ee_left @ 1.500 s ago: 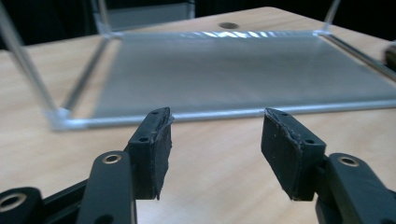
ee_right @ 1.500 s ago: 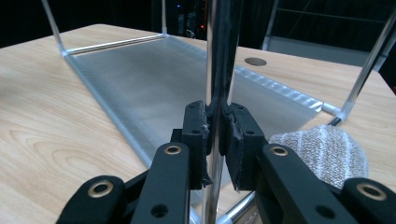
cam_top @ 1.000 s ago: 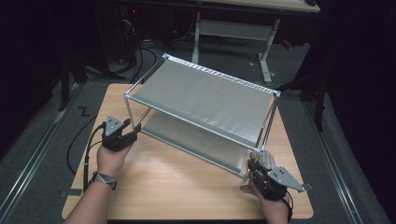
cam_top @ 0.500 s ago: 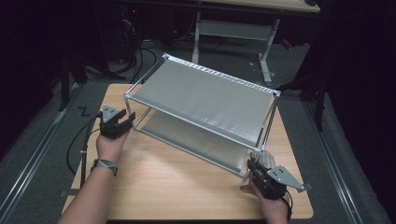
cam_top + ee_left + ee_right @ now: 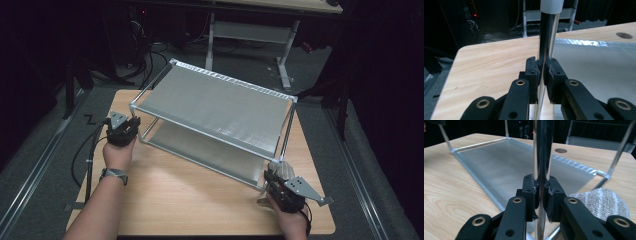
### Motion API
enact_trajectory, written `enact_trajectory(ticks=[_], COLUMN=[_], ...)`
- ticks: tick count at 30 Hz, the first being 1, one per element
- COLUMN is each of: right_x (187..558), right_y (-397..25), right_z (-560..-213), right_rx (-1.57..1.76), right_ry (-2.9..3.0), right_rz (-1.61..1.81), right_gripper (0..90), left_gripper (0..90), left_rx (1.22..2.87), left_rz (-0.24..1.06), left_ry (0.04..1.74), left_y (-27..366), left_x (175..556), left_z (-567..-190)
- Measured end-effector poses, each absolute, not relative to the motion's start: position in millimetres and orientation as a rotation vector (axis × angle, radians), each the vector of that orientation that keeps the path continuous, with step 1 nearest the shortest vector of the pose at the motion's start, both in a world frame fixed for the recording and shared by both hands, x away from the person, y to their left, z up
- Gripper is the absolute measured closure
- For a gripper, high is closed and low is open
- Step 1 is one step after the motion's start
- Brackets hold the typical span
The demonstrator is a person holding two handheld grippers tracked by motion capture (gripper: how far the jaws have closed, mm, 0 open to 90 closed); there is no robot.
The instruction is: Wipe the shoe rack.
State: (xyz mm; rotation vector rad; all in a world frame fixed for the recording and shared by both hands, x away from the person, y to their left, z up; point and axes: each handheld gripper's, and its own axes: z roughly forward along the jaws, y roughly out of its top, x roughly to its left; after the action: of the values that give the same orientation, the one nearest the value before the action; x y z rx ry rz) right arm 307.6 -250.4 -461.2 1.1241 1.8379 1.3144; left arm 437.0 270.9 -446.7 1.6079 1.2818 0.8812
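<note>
A two-tier metal rack point(image 5: 215, 107) stands askew on the wooden table point(image 5: 190, 200). My left gripper point(image 5: 131, 126) is at the rack's near-left corner, shut on the upright chrome post point(image 5: 547, 37); the left gripper point(image 5: 543, 72) has its pads pressed on both sides of the post. My right gripper point(image 5: 274, 176) is at the near-right corner, low by the bottom shelf. There the right gripper point(image 5: 541, 190) is shut on another chrome post point(image 5: 543, 150), with the bottom shelf point(image 5: 506, 162) stretching away behind it.
A grey woven cloth-like thing point(image 5: 601, 202) lies on the table just right of the right gripper. The tabletop has a round hole point(image 5: 560, 150). A desk frame point(image 5: 250, 30) stands beyond the table, and the left gripper's cable point(image 5: 85, 155) hangs off its left edge.
My left hand and gripper have moved away from the person and a little left, to the rack's corner post. The right gripper and the rack have stayed put.
</note>
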Motion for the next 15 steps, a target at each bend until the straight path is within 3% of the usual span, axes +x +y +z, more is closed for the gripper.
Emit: enact_trajectory(ticks=[8, 15], right_x=[313, 336], right_y=[-243, -241], right_z=[-461, -457], right_rx=[1.123, 1.167], right_ry=[1.839, 1.852], right_rz=[1.311, 1.257], right_gripper=[79.8, 79.8], left_gripper=[80.6, 80.8], left_rx=[1.533, 1.528], left_rz=[0.925, 0.935], left_ry=[1.285, 1.268], left_y=[290, 294], left_x=[377, 351], left_z=[-454, -456])
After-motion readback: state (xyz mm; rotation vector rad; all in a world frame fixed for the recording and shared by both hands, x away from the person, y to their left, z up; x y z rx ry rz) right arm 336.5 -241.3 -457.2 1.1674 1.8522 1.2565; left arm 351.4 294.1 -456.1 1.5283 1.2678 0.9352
